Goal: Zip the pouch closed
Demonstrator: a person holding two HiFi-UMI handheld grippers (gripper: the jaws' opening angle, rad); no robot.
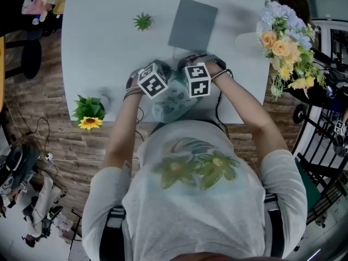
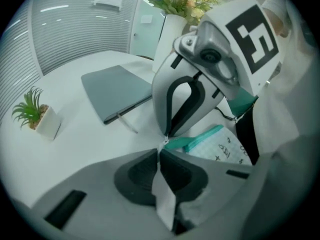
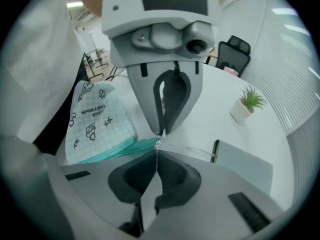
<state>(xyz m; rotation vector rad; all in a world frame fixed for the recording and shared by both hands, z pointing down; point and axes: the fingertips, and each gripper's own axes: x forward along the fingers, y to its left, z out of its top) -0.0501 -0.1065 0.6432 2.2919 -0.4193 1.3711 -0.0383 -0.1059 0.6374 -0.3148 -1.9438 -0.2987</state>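
Two tools shut on pouch (image 3: 97, 119) at teal zipper (image 3: 125, 148) end; left tool (image 2: 160, 152) and right tool (image 3: 157, 151) tip to tip.

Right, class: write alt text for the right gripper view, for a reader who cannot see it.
The right gripper, jaws shut, pinches the end of the teal zipper on a checked pouch, tip to tip with the left gripper, also shut. Behind, a white table holds a grey notebook and a small potted plant.
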